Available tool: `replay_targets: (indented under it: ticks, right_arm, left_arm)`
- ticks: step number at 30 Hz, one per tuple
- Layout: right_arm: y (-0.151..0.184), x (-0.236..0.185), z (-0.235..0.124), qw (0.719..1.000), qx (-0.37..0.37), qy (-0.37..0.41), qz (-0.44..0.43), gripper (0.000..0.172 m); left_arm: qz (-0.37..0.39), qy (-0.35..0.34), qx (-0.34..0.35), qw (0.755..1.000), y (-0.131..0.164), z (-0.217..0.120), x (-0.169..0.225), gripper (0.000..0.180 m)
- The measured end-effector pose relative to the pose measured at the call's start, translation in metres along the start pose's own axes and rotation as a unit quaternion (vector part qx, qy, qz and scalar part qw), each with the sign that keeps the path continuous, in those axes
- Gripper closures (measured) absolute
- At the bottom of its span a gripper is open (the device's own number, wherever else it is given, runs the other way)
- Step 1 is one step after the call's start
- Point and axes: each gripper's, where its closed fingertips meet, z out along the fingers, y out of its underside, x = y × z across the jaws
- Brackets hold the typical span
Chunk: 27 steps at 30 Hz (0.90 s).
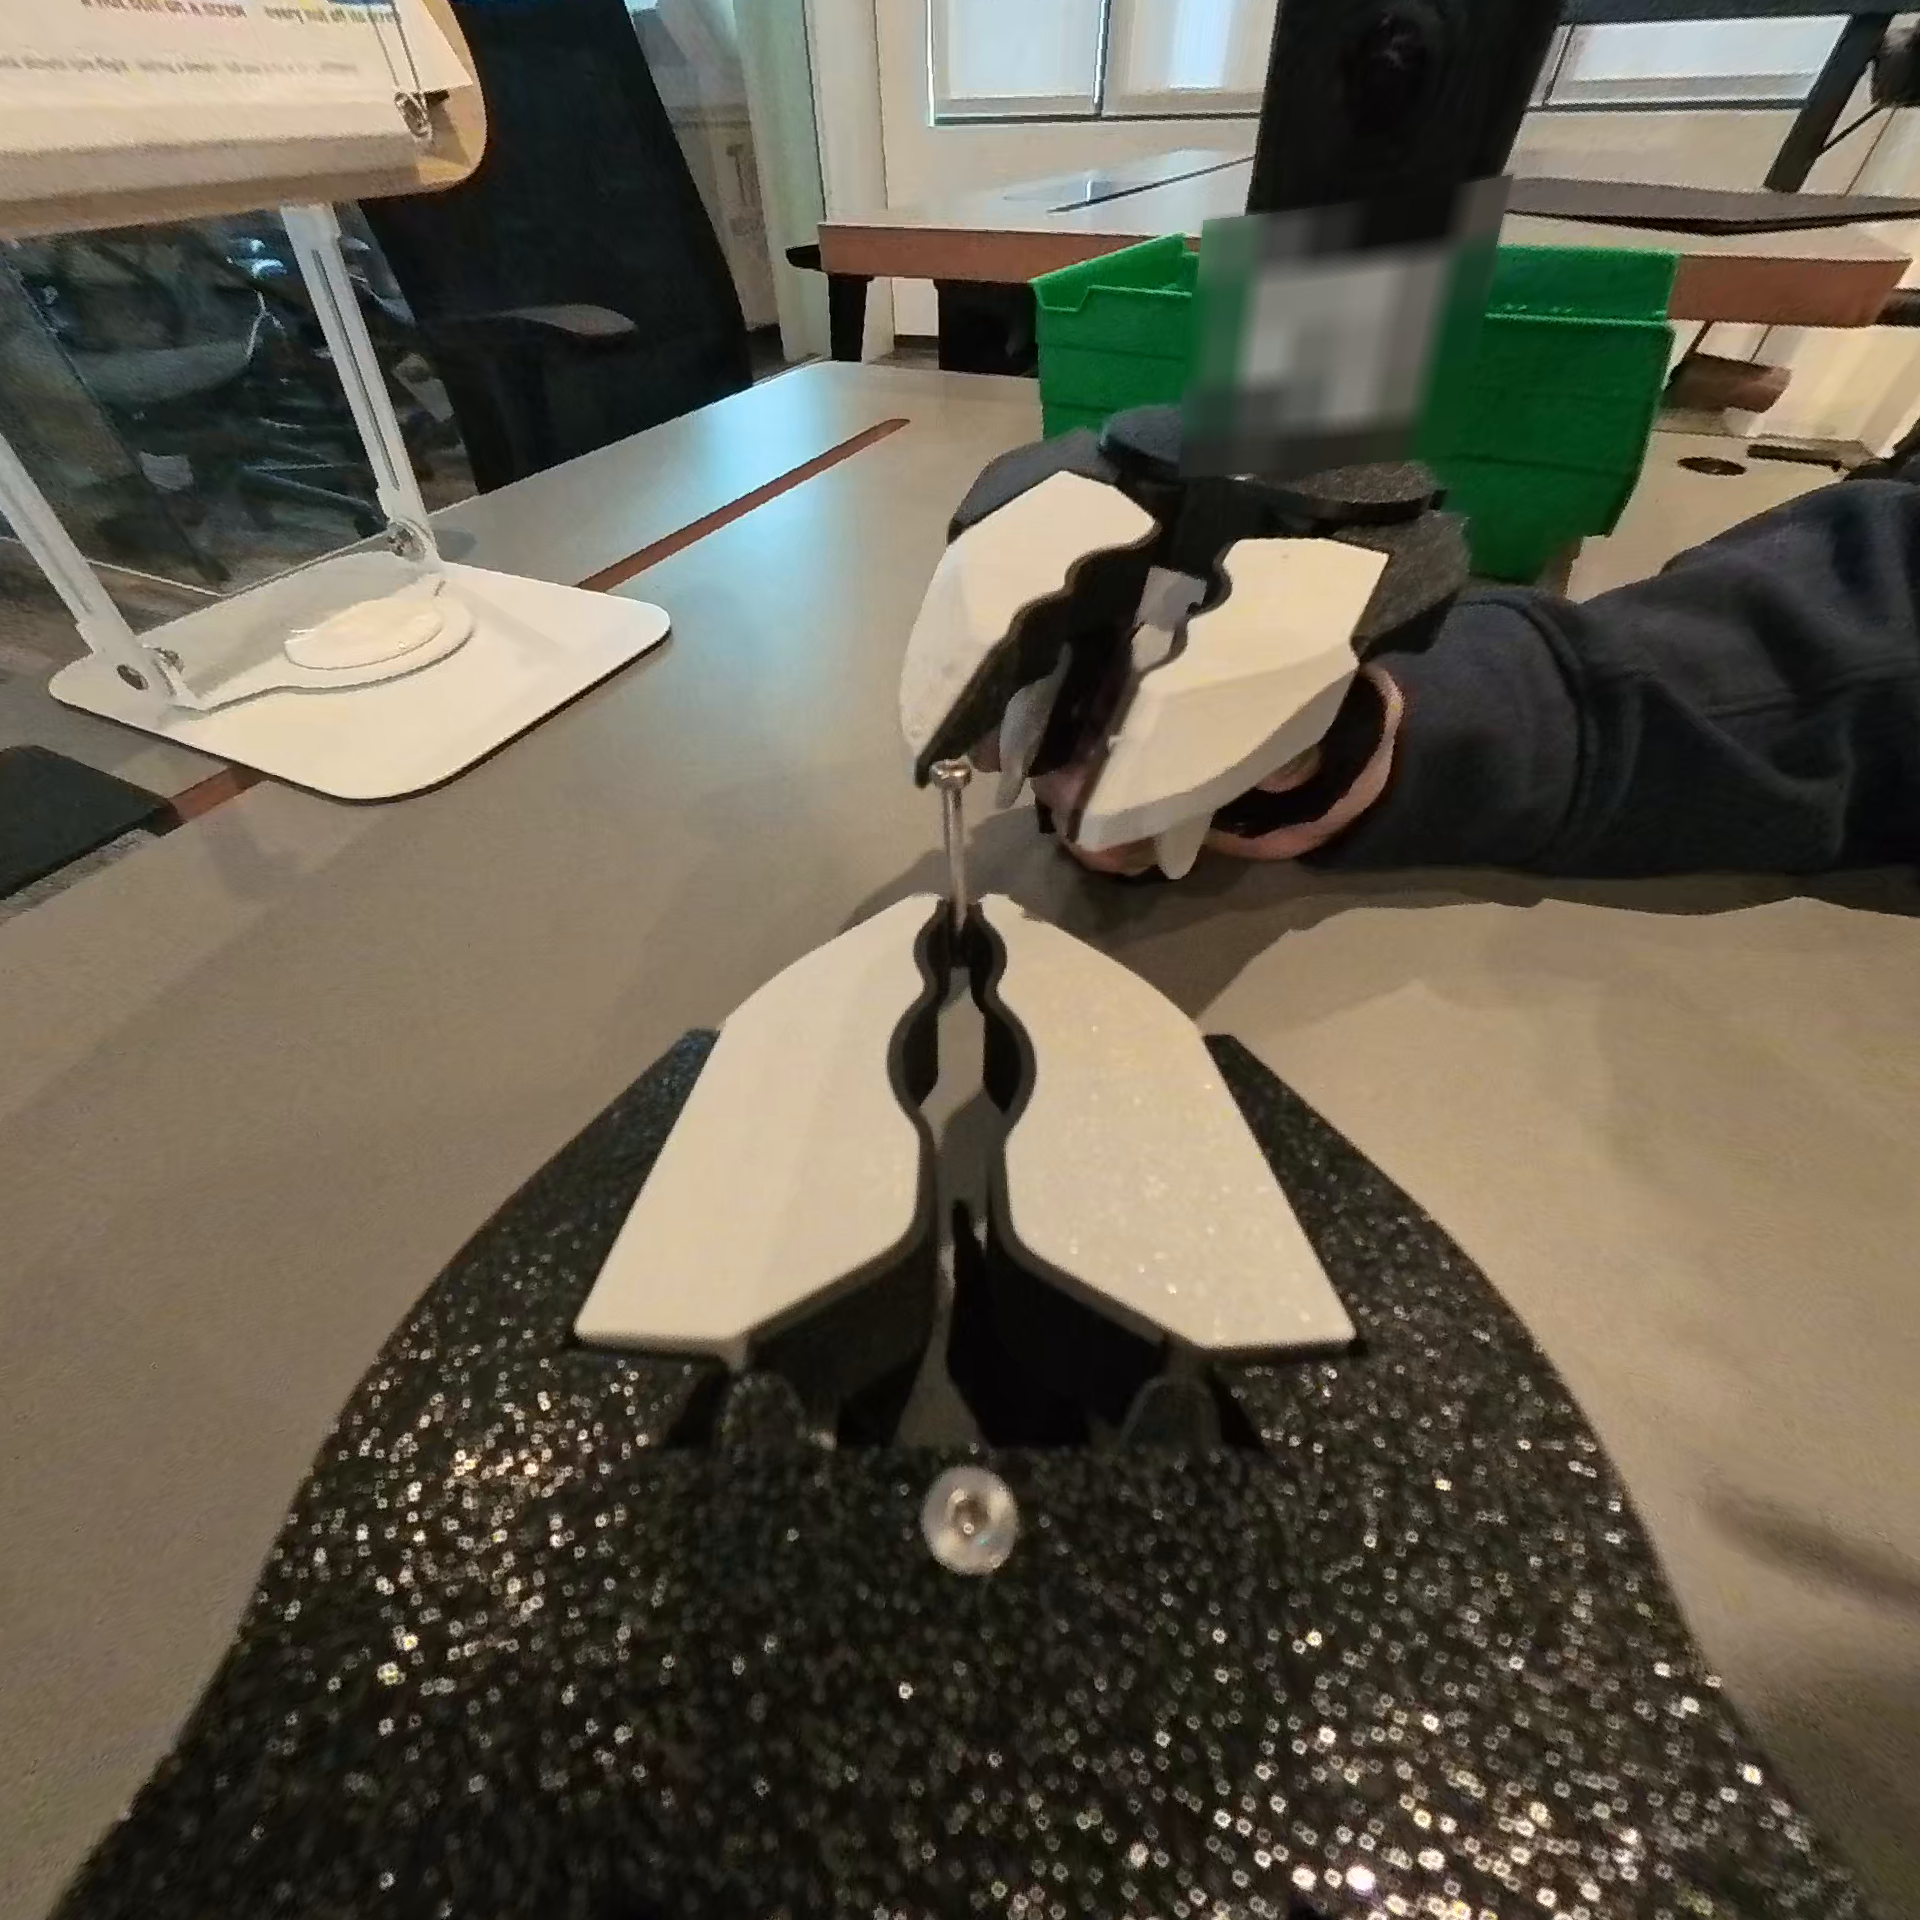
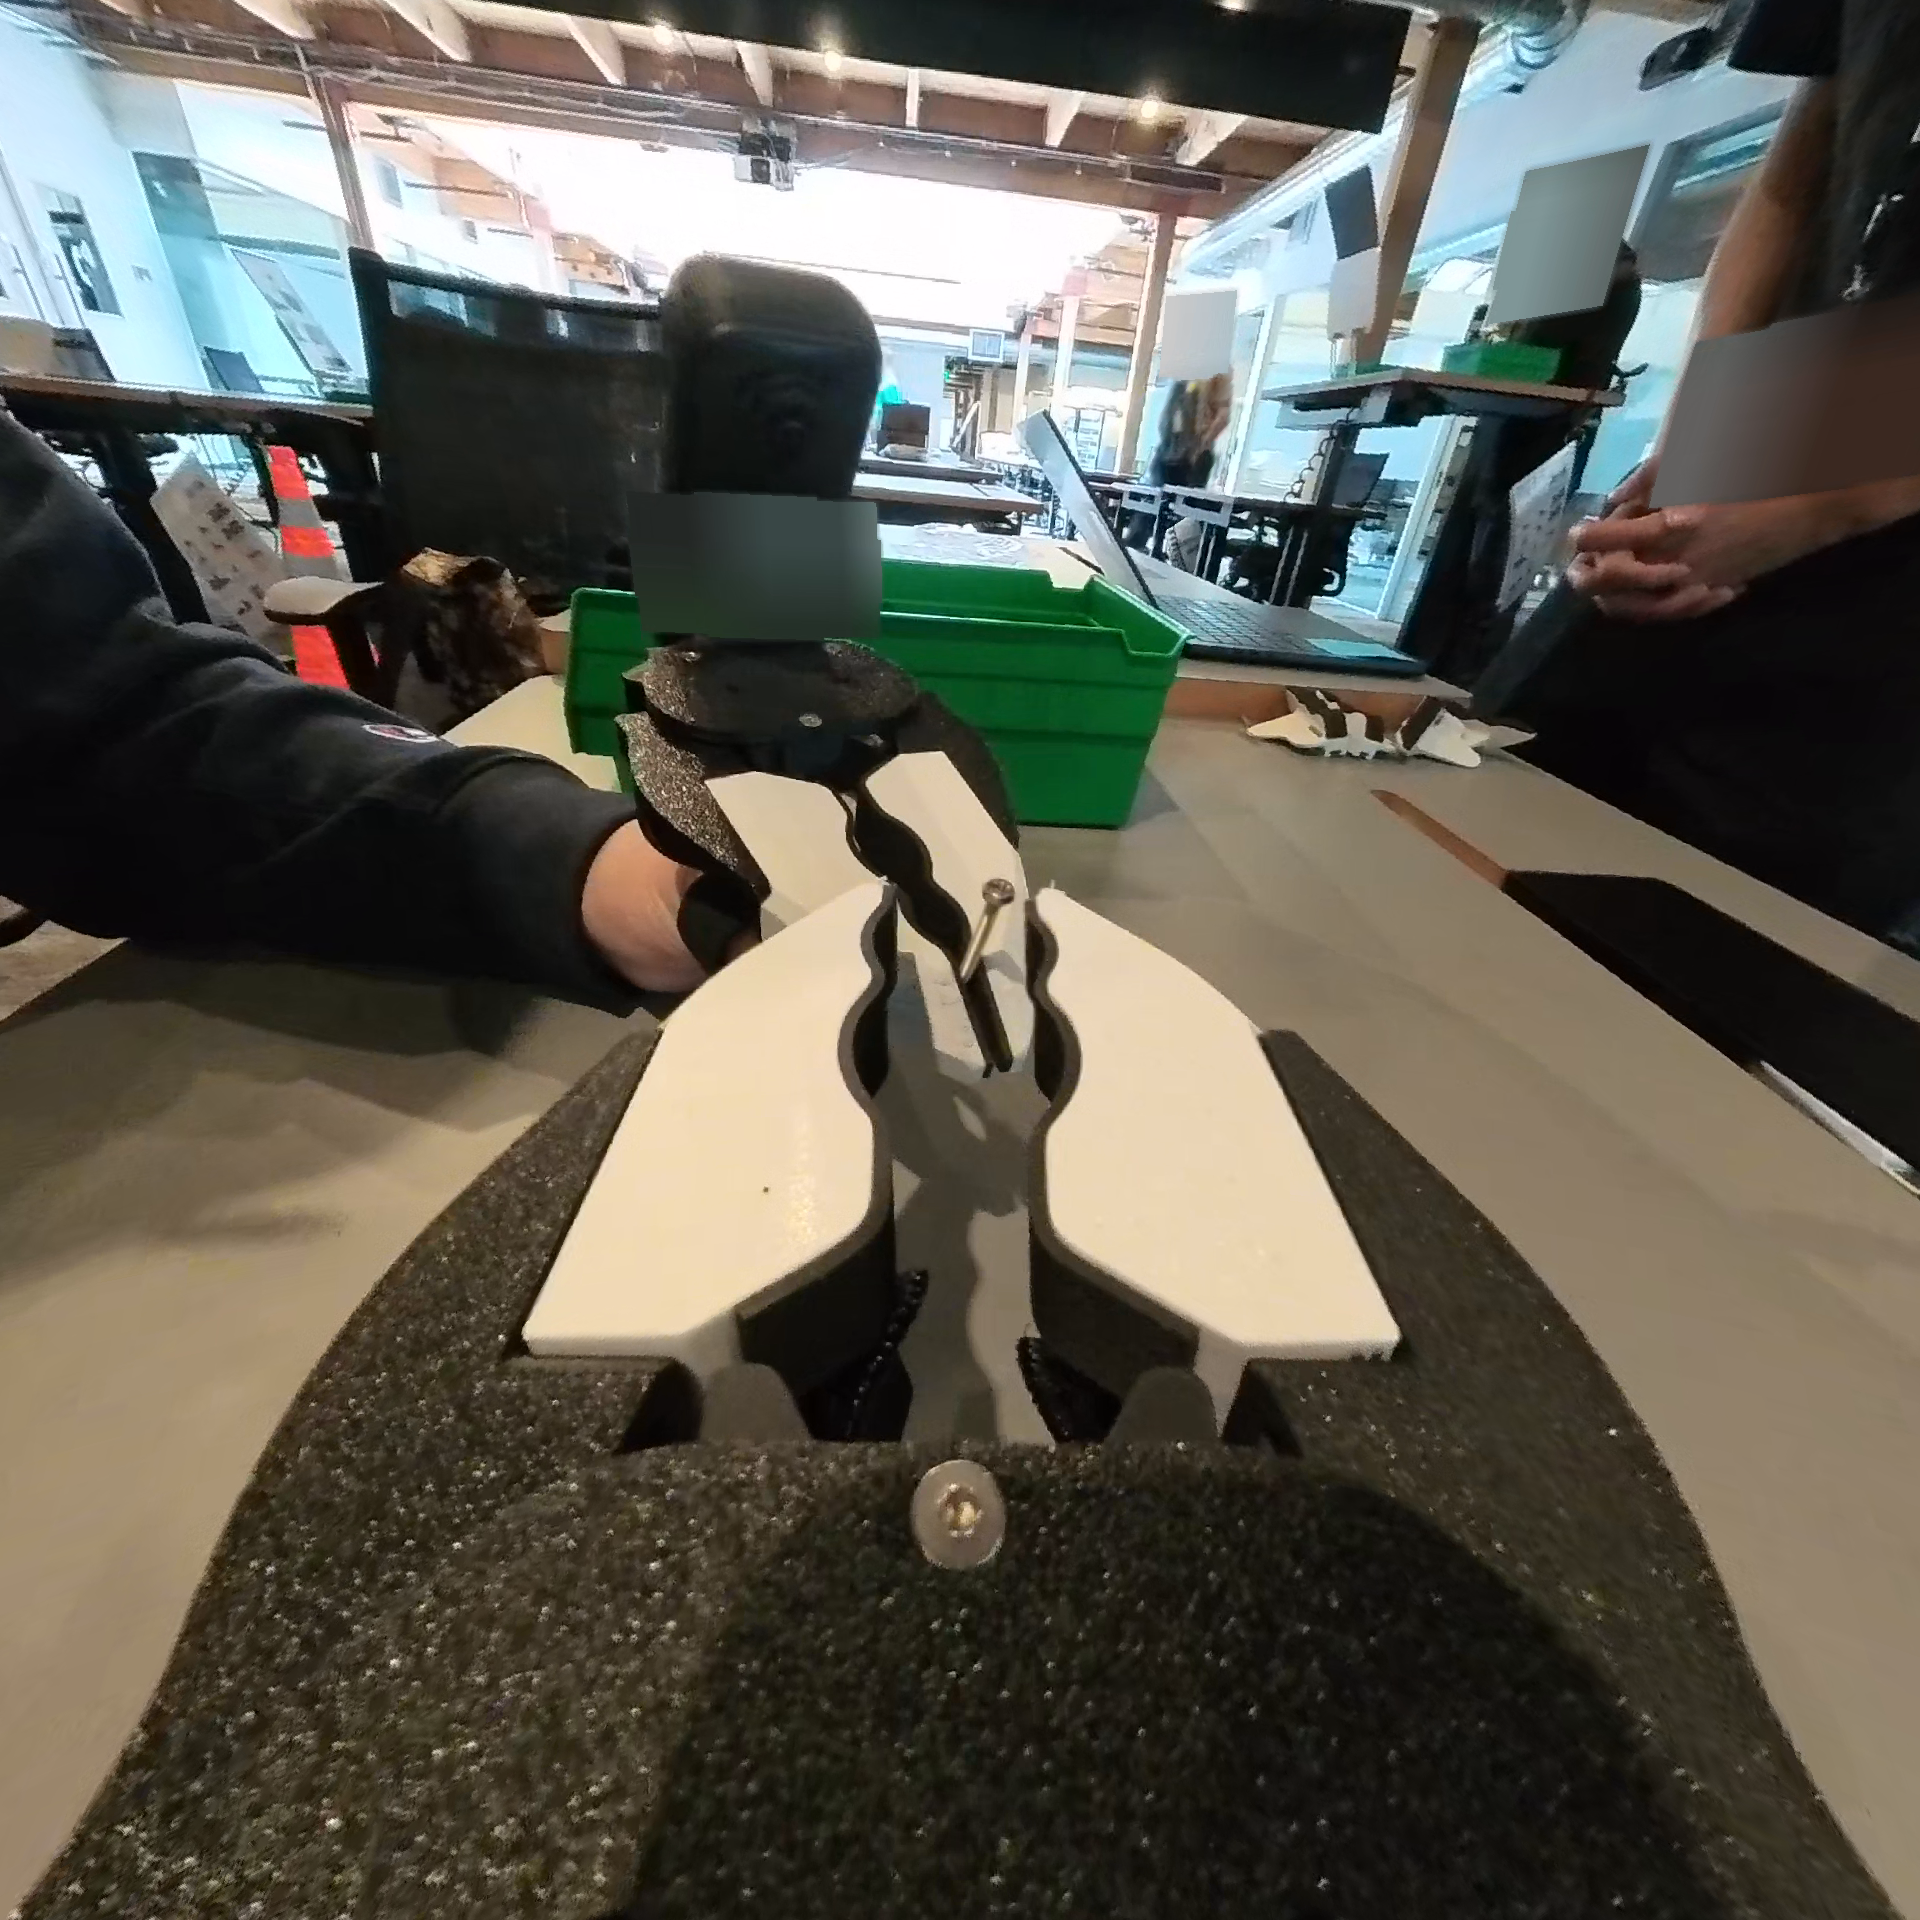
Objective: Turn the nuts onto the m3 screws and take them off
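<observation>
Two wavy-edged white fingers (image 1: pixel 914 940) pinch a slim steel screw (image 1: pixel 954 831); right gripper's (image 2: pixel 961 914) fingers spread.

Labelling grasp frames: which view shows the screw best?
The left wrist view. The screw stands clear against the grey table, head up, its lower end clamped in the left gripper. In the right wrist view it is smaller, set against a white finger of that same gripper.

Opposed close wrist views (shared screw (image 1: pixel 953 831))
</observation>
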Motion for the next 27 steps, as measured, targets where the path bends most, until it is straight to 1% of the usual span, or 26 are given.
replay_targets:
  ticks: [14, 23, 27]
  right_arm:
    - [-0.0014, 0.0028, -0.0014, 1.000, 0.008, 0.010, -0.003, 0.149]
    - [0.0004, -0.0068, -0.0024, 1.000, -0.002, -0.003, -0.012, 0.153]
    - [-0.0009, -0.0012, -0.0014, 1.000, 0.005, 0.010, -0.010, 0.150]
  left_arm:
    - [0.003, -0.003, 0.001, 1.000, -0.0001, 0.0002, -0.0004, 0.178]
    - [0.003, -0.006, 0.001, 1.000, -0.0002, 0.0002, -0.0008, 0.178]
    - [0.007, -0.006, -0.002, 1.000, 0.0005, 0.0008, -0.0002, 0.178]
